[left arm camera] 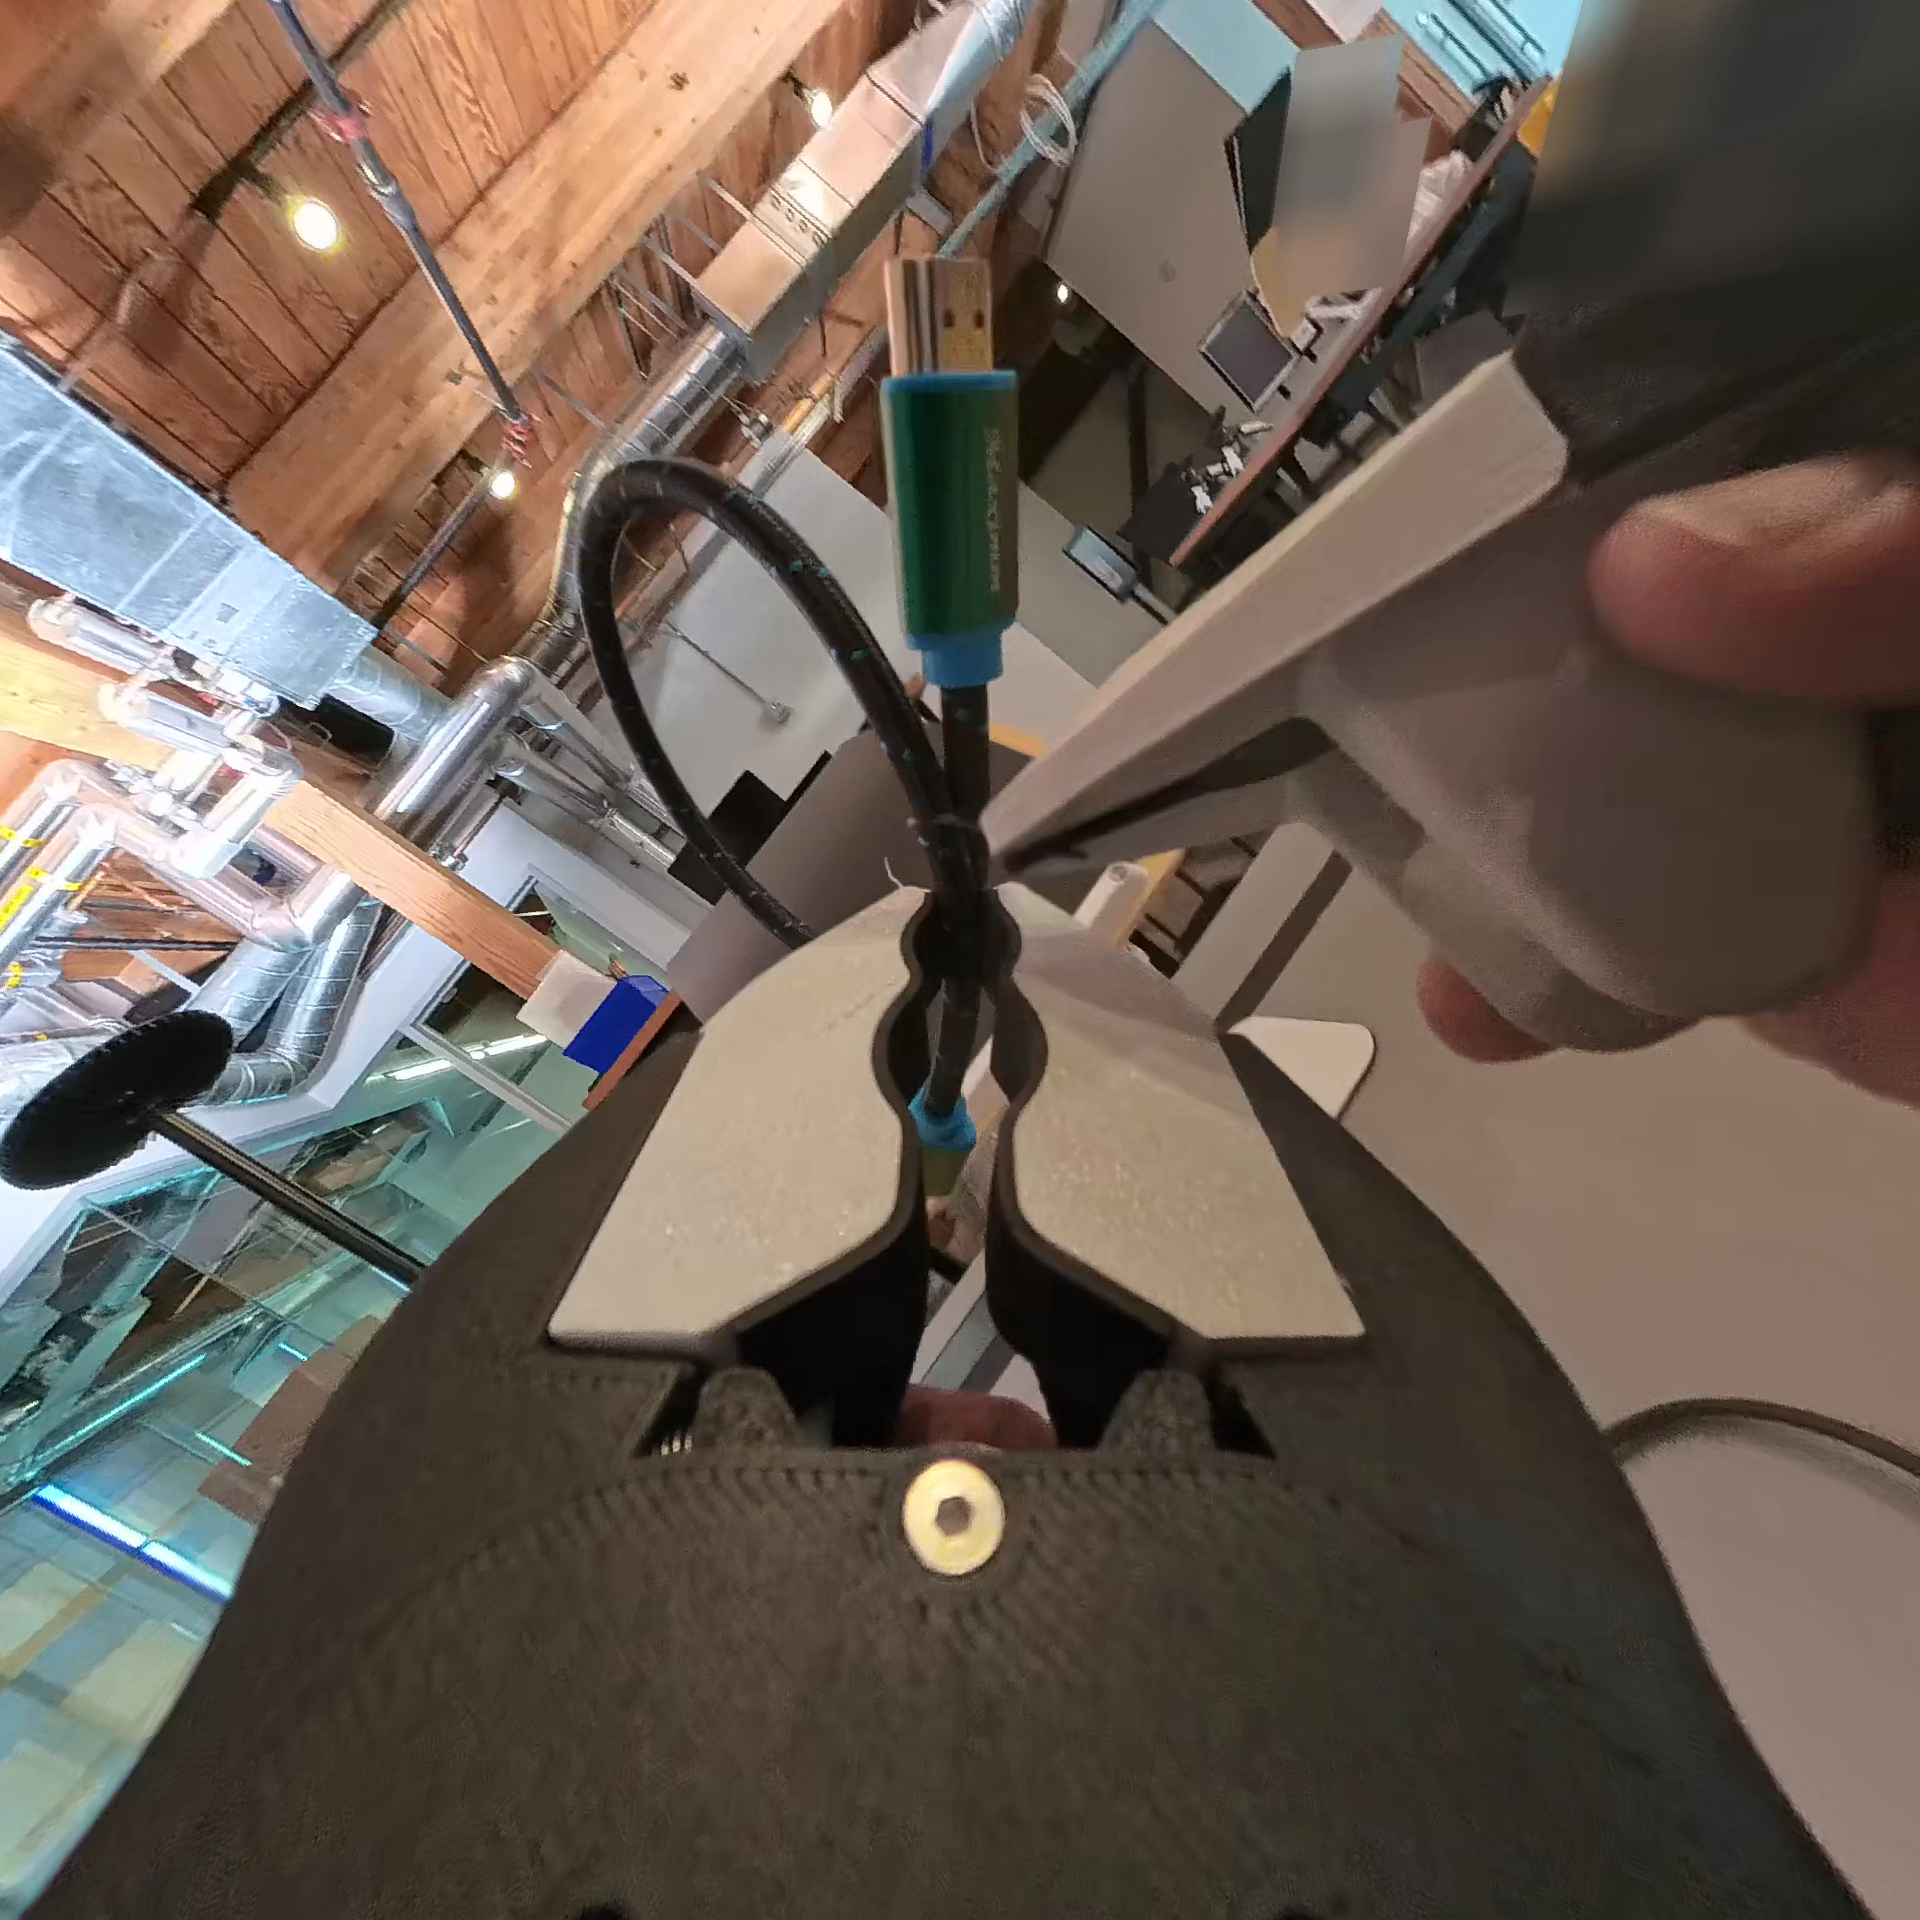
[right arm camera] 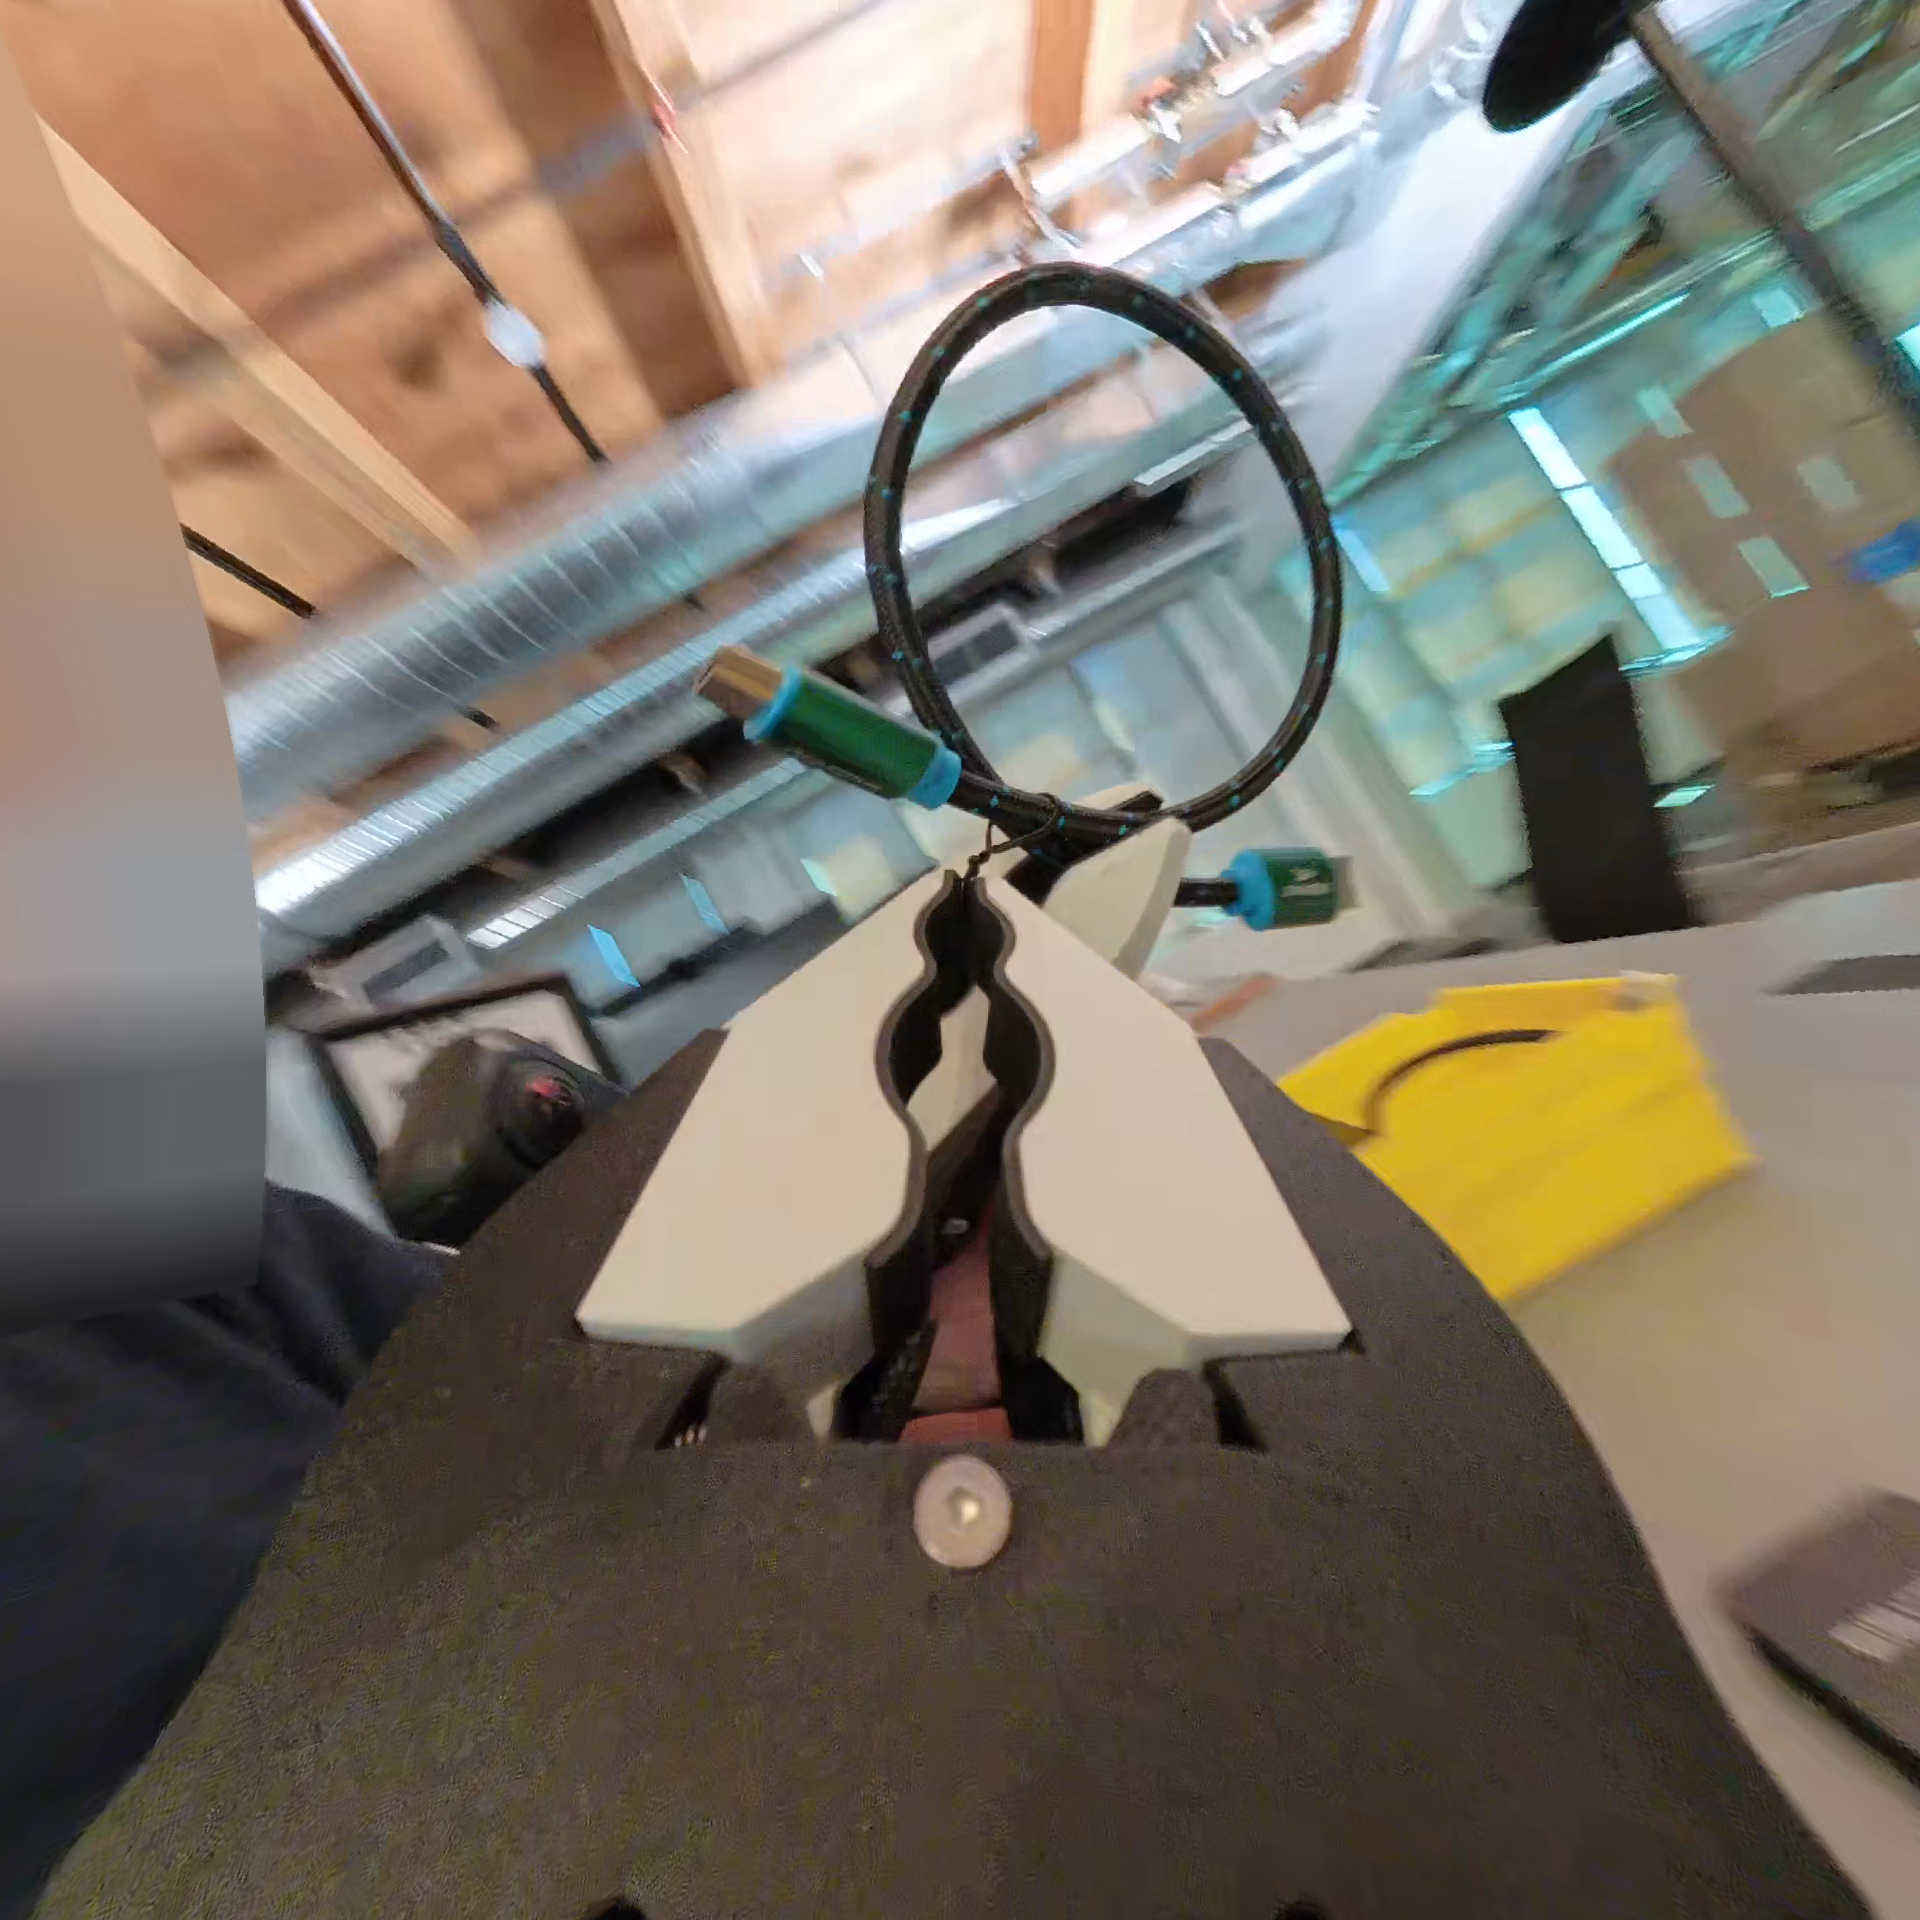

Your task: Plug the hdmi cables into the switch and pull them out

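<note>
an open workshop-style lab in an industrial loft. wooden ceiling planks (left arm camera: 156, 135) run overhead with bare silver ducts (left arm camera: 312, 966) and pipes beneath, and far right stand work desks (left arm camera: 1340, 374) with monitors (left arm camera: 1252, 348) beyond glass partitions (right arm camera: 1558, 343).

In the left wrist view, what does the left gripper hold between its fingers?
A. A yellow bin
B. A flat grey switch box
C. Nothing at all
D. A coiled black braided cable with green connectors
D: the left gripper is closed on the crossing of the looped black braided cable, and one green connector sticks up above the fingertips.
</note>
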The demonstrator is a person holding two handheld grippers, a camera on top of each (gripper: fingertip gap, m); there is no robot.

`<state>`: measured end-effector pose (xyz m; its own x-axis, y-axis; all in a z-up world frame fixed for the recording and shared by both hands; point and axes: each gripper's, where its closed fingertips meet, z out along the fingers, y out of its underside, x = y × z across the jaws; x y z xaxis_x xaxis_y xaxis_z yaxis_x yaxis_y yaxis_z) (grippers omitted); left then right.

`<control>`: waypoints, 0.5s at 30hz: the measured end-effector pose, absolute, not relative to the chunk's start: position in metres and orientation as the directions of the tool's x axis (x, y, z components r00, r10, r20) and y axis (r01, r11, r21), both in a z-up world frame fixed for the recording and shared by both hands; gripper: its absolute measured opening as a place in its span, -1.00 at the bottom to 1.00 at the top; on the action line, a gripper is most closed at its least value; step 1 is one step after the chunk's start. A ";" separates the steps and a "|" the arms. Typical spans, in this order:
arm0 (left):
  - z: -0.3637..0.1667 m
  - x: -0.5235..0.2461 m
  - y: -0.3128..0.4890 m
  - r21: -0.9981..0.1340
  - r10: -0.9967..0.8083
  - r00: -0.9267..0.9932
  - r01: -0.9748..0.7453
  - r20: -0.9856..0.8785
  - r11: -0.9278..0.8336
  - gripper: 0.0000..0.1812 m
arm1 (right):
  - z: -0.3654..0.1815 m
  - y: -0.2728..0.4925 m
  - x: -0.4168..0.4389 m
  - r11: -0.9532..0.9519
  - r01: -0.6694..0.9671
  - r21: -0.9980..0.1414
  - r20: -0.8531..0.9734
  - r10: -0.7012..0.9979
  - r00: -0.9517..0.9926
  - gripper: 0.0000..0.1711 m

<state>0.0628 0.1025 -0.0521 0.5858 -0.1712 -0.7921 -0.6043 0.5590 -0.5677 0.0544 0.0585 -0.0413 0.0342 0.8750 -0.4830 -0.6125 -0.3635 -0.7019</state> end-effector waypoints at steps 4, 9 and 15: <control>-0.035 0.055 0.095 -0.560 -0.143 0.610 -0.574 -0.779 0.598 -0.94 | -0.029 0.051 0.043 -0.464 -0.644 -0.608 -0.484 0.860 -0.162 -1.00; -0.030 0.035 0.108 -0.582 -0.130 0.628 -0.597 -0.767 0.552 -0.94 | -0.031 0.069 0.028 -0.189 -0.546 -0.816 -0.347 0.916 0.201 -0.80; -0.028 0.005 0.122 -0.595 -0.097 0.638 -0.637 -0.764 0.490 -0.94 | -0.024 0.075 0.017 0.355 -0.119 -0.927 0.204 0.744 0.636 -0.84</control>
<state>0.0049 0.1220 -0.0276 0.6385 -0.0966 -0.7635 -0.6373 0.4897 -0.5949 0.0174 0.0754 -0.0240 0.6364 0.7441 0.2035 -0.1187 0.3551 -0.9272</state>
